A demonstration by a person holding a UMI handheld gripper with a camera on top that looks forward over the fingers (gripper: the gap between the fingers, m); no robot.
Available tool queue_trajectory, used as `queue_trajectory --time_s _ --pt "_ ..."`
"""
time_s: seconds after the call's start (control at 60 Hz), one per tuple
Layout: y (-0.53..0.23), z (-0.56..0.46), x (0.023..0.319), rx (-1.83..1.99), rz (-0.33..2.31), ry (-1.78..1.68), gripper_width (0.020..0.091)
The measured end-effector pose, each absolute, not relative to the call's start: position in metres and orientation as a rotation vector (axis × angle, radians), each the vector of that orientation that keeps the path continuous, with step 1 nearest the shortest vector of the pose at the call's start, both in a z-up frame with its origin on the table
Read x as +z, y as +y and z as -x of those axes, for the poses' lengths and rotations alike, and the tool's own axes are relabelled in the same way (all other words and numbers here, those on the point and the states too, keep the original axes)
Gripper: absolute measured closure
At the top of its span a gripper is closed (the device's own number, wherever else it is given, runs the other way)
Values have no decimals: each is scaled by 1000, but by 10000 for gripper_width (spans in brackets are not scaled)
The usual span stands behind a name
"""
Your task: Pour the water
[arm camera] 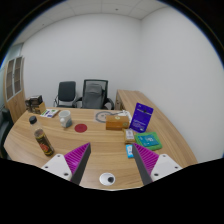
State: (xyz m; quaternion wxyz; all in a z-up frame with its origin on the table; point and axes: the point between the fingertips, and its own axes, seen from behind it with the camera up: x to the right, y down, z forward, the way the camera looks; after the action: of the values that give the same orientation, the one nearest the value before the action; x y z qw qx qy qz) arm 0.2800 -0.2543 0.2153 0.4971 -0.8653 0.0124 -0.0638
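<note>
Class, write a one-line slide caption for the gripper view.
Open hand-held gripper hovers above a curved wooden table bearing a dark bottle, purple box and cardboard box.

A long wooden bench (100,150) carries a purple box (142,116) standing upright, with a cardboard box (118,121) just left of it, a pink cup (66,119) farther left, and a dark bottle (42,141) nearest that end.

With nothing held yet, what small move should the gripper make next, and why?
Probably ease forward and left toward the dark bottle. The gripper is open and empty over the wooden table, and the bottle stands beyond its left finger, so pouring cannot begin until a vessel is reached.
</note>
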Motion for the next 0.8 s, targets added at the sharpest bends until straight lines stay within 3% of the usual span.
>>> queue_trajectory --time_s 0.117,0.35,0.633,0.8 --pt "-259 -278 201 -171 2123 23 258" --pt "-286 -242 143 -156 2197 -8 260" --pt "-295 -97 80 -19 2241 -57 251" --pt "-254 -6 72 50 2159 -35 253"
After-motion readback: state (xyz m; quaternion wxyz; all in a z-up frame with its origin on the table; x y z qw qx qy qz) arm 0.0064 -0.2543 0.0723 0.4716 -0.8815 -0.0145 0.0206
